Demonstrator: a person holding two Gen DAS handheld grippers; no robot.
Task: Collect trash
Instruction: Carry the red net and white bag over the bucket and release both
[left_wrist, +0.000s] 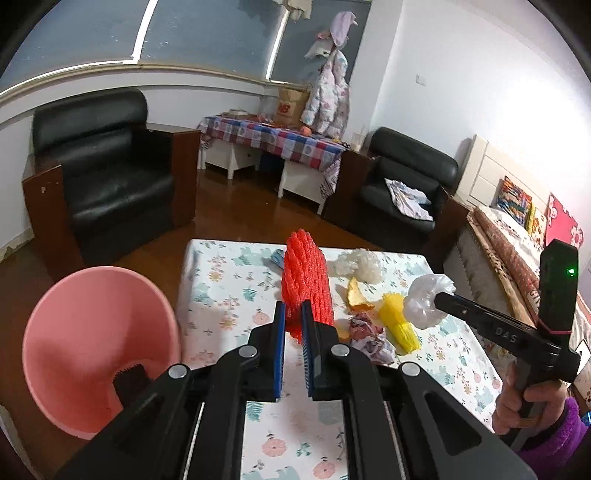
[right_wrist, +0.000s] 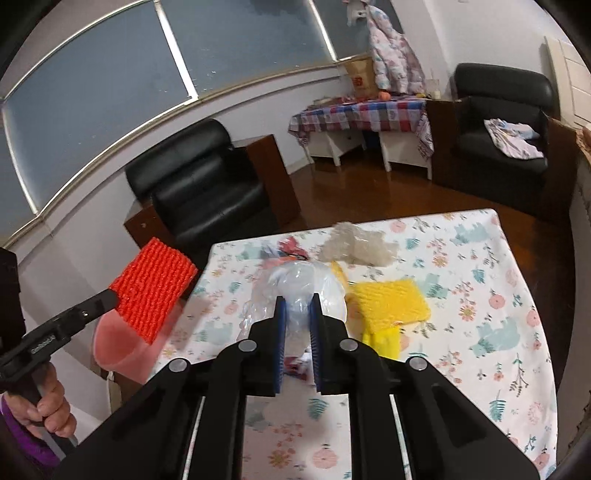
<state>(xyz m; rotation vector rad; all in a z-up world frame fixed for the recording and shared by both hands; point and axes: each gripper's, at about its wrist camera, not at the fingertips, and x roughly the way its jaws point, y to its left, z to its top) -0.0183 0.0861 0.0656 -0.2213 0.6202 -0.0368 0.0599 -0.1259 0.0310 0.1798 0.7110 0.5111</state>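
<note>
- The left gripper (left_wrist: 293, 314) has its blue-padded fingers (left_wrist: 280, 332) clamped on the lower end of a red foam fruit-net sleeve (left_wrist: 306, 280), which stands up from the grip, clear of the bench (left_wrist: 221, 280).
- In the right wrist view that red sleeve hangs just over the rim of the pink plastic bin (right_wrist: 122, 350) at the bench's left edge; the bin (left_wrist: 99, 347) looks like the place to let it go.
- The right gripper (right_wrist: 297, 314) grasps a crumpled clear plastic bag (right_wrist: 303, 288), its fingers (right_wrist: 315, 325) pinched on the bunched middle. The bag appears lifted off the cloth.
- Still lying on the bench with its floral cloth: a yellow foam net sleeve (left_wrist: 400, 325), a curl of orange peel (left_wrist: 356, 295), a wad of crumpled printed paper (left_wrist: 364, 332) and a ball of whitish translucent plastic film (left_wrist: 360, 264).
- Handling, as I judge it: all of it is light and soft. The foam nets squash and spring back, so a pinch at one end holds. The film is slippery and wants gathering at a bunched fold. The peel is limp and is best taken across its edge.
- Writing: pale lettering runs along each gripper's arm, too small for me to read with confidence; the brown paper bag (left_wrist: 291, 105) on the far checked table bears a red logo I cannot make out.
</note>
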